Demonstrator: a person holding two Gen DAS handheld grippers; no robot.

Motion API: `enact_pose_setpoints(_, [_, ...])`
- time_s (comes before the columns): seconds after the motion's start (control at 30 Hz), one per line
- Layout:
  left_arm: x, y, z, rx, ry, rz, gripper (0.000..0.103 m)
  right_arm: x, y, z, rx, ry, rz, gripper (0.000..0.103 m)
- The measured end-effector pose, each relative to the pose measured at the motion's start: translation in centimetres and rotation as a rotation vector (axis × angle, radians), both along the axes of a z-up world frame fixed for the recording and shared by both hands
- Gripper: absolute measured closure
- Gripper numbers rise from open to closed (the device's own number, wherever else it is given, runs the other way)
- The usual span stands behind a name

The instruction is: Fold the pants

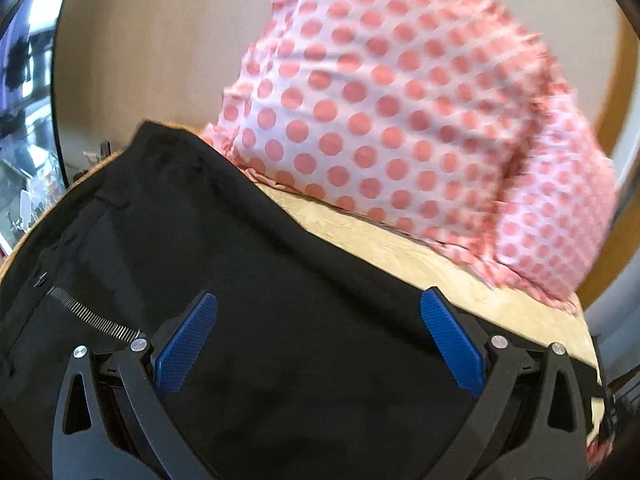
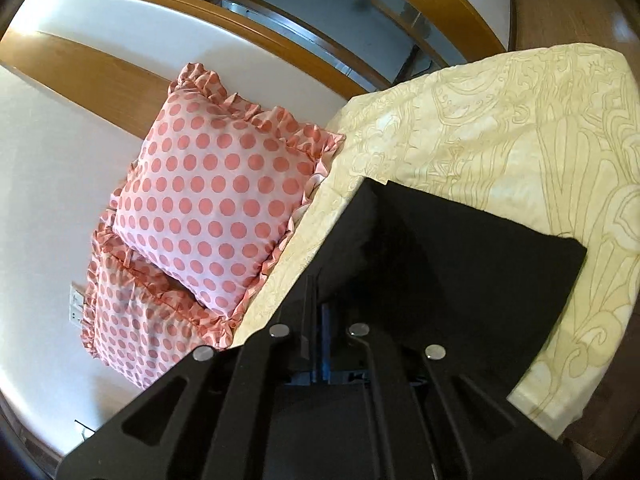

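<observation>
Black pants (image 1: 248, 264) lie on a cream patterned bedspread (image 1: 460, 276). In the left wrist view my left gripper (image 1: 318, 308) hovers just over them, wide open, its blue pads (image 1: 186, 344) apart and empty; the pants' open zipper (image 1: 92, 316) shows at the left. In the right wrist view my right gripper (image 2: 320, 292) is shut on an edge of the black pants (image 2: 460, 256), lifting a fold of cloth whose far part lies flat on the bedspread (image 2: 500, 128).
Two pink pillows with coral dots (image 2: 224, 200) lean against the white wall at the bed's head, close behind the pants in the left wrist view (image 1: 400, 112). A wooden headboard and trim (image 2: 100, 76) run behind them. The bed's edge is at the right (image 2: 552, 404).
</observation>
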State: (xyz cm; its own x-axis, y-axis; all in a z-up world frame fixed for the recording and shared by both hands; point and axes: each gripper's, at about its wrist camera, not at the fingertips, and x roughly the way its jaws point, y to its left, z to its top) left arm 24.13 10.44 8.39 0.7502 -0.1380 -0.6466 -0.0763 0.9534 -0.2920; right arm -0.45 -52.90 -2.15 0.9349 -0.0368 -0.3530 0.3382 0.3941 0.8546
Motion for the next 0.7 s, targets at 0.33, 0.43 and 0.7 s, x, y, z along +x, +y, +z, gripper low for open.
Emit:
enact_pose_setpoints(0.33, [13.7, 3.4, -5.4, -0.079, 0.298, 0.171, 0.081, 0.4, -0.4, 0.5, -0.021, -0.022, 0.021, 0.102])
enact_pose_setpoints(0.43, [10.3, 6.2, -3.7, -0.212, 0.207, 0.211, 0.094, 0.4, -0.5, 1.5, -0.06, -0.024, 0.024, 0.102])
enact_pose_setpoints(0.7, [-13.1, 7.8, 0.8, -0.133, -0.033, 0.167, 0.094, -2.1, -1.7, 0.4, -0.088, 0.049, -0.04, 0.102])
